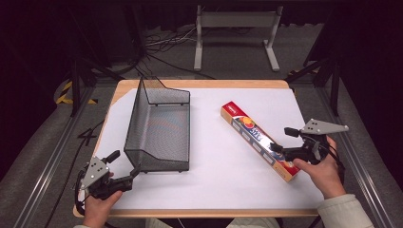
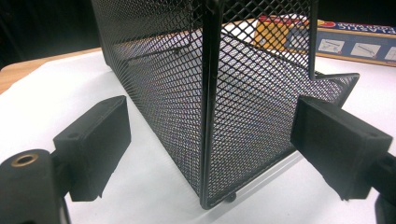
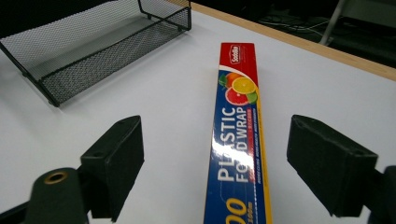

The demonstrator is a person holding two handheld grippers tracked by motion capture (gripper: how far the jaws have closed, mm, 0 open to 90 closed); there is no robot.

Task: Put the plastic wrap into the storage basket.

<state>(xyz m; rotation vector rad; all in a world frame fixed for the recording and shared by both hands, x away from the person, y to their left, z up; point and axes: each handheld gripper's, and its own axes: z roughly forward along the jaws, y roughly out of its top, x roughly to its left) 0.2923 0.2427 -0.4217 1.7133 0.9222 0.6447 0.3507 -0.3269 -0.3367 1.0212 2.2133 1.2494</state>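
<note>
Black jaws of the right gripper (image 3: 212, 168) are standing wide apart, one on each side of the near end of the wrap box (image 3: 238, 140), with clear gaps showing between pads and box. From above, that gripper (image 1: 283, 143) is hovering over the box (image 1: 259, 140), which is lying flat and slantwise on the right half of the white mat (image 1: 214, 180), well apart from the mesh tray (image 1: 159, 128). A hand (image 1: 323, 171) is gripping the tool from the near right.

On the other side, the left gripper (image 2: 210, 144) is spreading its jaws wide around the tray's near corner post (image 2: 208, 107), neither pad touching the mesh. Seen from above, it (image 1: 126, 168) is sitting just beside the tray's near left corner, at the mat's front edge. The tray is resting on the mat's left half, its tall wall on the left.
</note>
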